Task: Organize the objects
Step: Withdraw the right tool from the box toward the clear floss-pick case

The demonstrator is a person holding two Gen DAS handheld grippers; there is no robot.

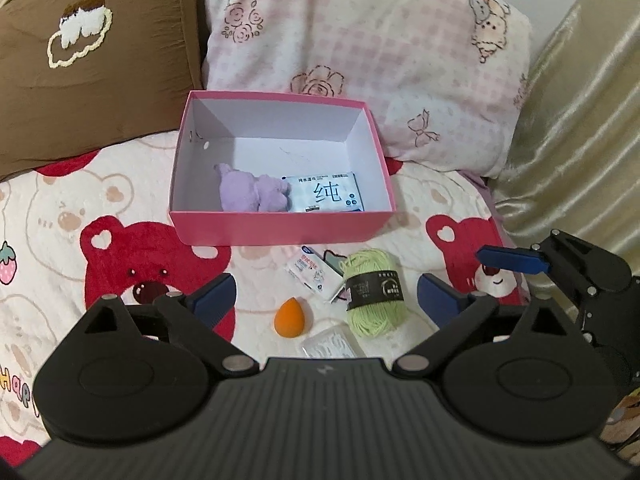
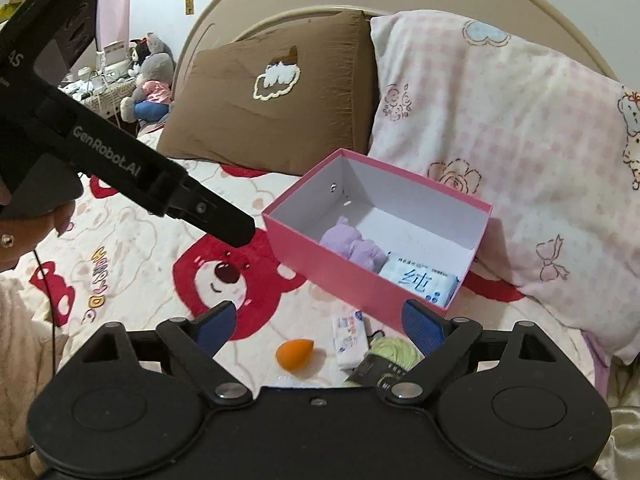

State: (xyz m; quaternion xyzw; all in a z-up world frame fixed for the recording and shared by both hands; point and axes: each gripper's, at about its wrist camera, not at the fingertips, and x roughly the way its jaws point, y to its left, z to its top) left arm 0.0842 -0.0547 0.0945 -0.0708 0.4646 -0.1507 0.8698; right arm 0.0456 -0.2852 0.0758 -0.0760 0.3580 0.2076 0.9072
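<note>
left wrist: faces pink box (image 1: 280, 228) head-on, downward | right wrist: from its right, farther | shared: box

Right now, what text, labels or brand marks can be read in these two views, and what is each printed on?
"GenRobot.AI": side of the left gripper.
"纯": wet wipes pack in the pink box; its smaller print is unreadable.
Yarn skein band: too small.
Small tissue packet: blurred.
Blanket lettering: distorted, unreadable.
</note>
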